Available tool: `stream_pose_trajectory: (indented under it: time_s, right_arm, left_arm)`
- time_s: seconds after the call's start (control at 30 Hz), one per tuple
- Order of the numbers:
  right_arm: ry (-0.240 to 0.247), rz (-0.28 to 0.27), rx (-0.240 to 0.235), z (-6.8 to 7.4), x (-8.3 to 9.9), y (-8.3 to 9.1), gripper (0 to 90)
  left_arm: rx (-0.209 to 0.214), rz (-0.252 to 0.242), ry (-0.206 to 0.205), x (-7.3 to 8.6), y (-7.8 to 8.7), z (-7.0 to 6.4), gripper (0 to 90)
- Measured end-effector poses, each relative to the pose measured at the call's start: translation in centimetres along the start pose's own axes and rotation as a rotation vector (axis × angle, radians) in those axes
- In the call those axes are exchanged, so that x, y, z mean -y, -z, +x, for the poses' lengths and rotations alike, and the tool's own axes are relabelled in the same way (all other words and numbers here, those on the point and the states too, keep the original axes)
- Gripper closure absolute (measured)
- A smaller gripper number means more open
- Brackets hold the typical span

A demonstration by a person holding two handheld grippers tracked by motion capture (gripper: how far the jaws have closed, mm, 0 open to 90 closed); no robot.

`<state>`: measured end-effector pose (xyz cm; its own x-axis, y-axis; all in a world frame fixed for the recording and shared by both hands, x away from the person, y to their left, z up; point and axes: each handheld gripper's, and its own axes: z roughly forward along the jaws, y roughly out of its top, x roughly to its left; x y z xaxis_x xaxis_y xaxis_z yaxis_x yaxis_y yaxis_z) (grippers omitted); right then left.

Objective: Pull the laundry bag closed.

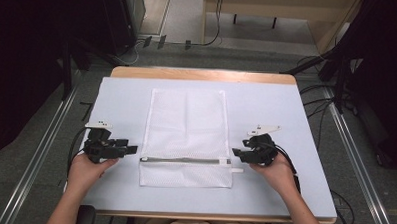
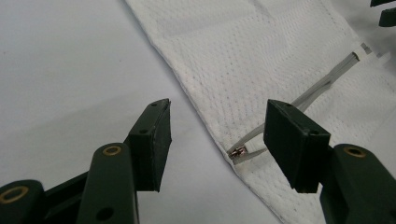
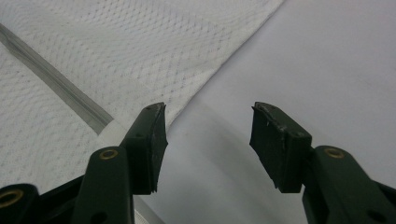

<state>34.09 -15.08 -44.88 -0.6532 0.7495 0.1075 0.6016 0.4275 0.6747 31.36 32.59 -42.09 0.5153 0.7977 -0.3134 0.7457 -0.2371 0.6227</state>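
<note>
- Left gripper [image 2: 217, 135] low in frame, jaws apart, empty, straddling the mesh bag's [image 2: 261, 60] edge by the zipper's metal end [image 2: 237, 151].
- Right gripper [image 3: 208, 135] likewise spread wide, empty, at the bag's opposite edge beside the zipper [image 3: 56, 84].
- Bag flat at centre of table [image 1: 287, 102].
- Reaching stage, probably; next, pinching both zipper ends.

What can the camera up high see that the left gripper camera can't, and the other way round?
The high view alone takes in the person's two hands, left and right, the wooden far edge of the table, the floor, and the whole mesh bag. The left gripper view alone gives a close look at the small metal zipper end at the bag's edge, between its open black fingers. Both show the white mesh bag, its grey zipper and the pale table cover.
</note>
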Motion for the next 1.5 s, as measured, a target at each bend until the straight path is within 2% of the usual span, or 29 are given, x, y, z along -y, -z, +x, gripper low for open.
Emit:
stream_pose_trajectory:
  time_s: [0.1, 0.17, 0.23, 0.27, 0.5, 0.6, 0.63, 0.77, 0.87, 1.17, 1.3, 1.5]
  right_arm:
    - [-0.014, -0.007, -0.007, 0.1, 0.0, 0.1, 47.0]
    - [-0.008, -0.02, -0.019, 0.3, -0.1, 0.3, 47.3]
    - [0.036, -0.008, -0.001, 0.6, -0.5, 0.6, 47.3]
    - [0.051, -0.008, -0.01, 1.1, -1.0, 1.0, 47.4]
    - [0.079, -0.01, -0.09, 4.2, -2.7, 0.7, 48.4]
    - [0.095, -0.003, -0.107, 5.2, -3.3, 0.4, 49.5]
    - [0.103, 0.0, -0.109, 5.4, -3.4, 0.3, 50.1]
    - [0.088, 0.005, -0.141, 6.0, -4.3, -0.1, 50.3]
    - [0.097, 0.002, -0.145, 6.4, -4.8, -0.4, 50.7]
    - [0.138, 0.024, -0.194, 8.9, -6.9, -2.4, 56.7]
    - [0.146, 0.024, -0.207, 9.8, -7.5, -3.0, 60.4]
    - [0.16, 0.023, -0.225, 10.8, -8.2, -3.6, 61.9]
  left_arm:
    - [0.0, -0.006, 0.0, 0.0, 0.0, 0.0, 41.4]
    - [0.002, -0.009, 0.022, -0.1, 0.0, 0.0, 40.2]
    - [0.002, -0.015, 0.055, -0.2, 0.1, 0.1, 38.7]
    - [0.0, -0.019, 0.057, -0.2, 0.2, 0.1, 38.8]
    - [-0.027, -0.015, 0.047, 0.0, 0.4, 0.3, 39.6]
    - [-0.033, -0.012, 0.034, 0.1, 0.4, 0.3, 40.3]
    - [-0.034, -0.012, 0.033, 0.1, 0.4, 0.3, 40.4]
    - [-0.03, -0.006, 0.042, 0.0, 0.4, 0.4, 40.5]
    - [-0.031, -0.009, 0.048, 0.0, 0.4, 0.4, 40.4]
    - [-0.031, -0.009, 0.036, 0.0, 0.4, 0.4, 40.5]
    - [-0.026, -0.021, 0.021, 0.0, 0.3, 0.3, 40.2]
    - [-0.032, -0.029, 0.025, 0.1, 0.4, 0.3, 39.8]
